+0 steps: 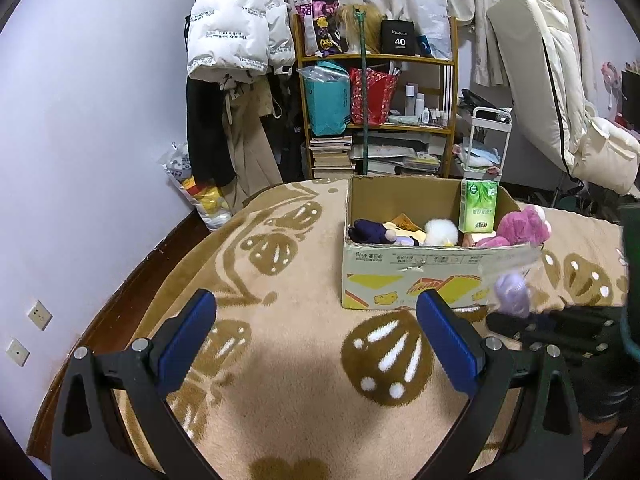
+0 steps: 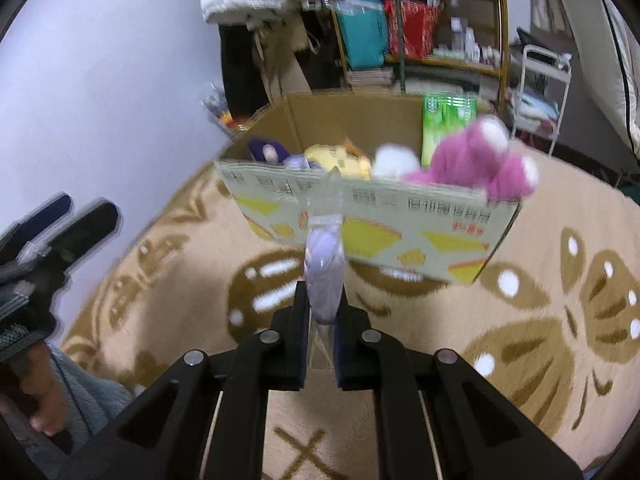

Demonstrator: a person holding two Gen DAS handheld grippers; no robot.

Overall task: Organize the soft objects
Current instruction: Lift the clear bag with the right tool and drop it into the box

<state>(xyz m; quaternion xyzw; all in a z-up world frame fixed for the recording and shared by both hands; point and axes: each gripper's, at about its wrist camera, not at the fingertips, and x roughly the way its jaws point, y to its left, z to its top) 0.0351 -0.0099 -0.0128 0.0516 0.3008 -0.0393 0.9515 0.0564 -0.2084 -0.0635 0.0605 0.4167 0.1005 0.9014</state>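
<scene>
Beige blanket [image 1: 288, 344] with brown paw-like prints covers the surface beneath both tools. Nearest, the left tongs [image 1: 316, 344] stand wide apart over it, blue pads bare and nothing between them. The right tongs [image 2: 322, 320] are nearly closed, pinching a lilac soft toy in a clear wrapper [image 2: 324, 276] — the wrapper's tail rises above the toy, and the whole thing is held off the blanket, just in front of the box's near wall. In the left wrist view that same toy shows blurred at the right edge, beside the box's lower right corner.

Farther on sits the open cardboard box [image 1: 400, 276] with yellow printing on its front. Inside it lie a dark navy plush [image 1: 366, 230], a yellow soft item [image 1: 408, 232], a white fluffy ball [image 1: 440, 232] and a pink plush [image 1: 520, 226] that leans over the right corner of the rim. A green tissue pack [image 1: 478, 206] stands upright against the back wall of the box.

Beyond the blanket — a wooden shelf unit [image 1: 376, 58] crowded with bags, books and bottles, a white puffer jacket [image 1: 228, 28] hanging at its left, and a small white cart [image 1: 486, 136] at its right.
</scene>
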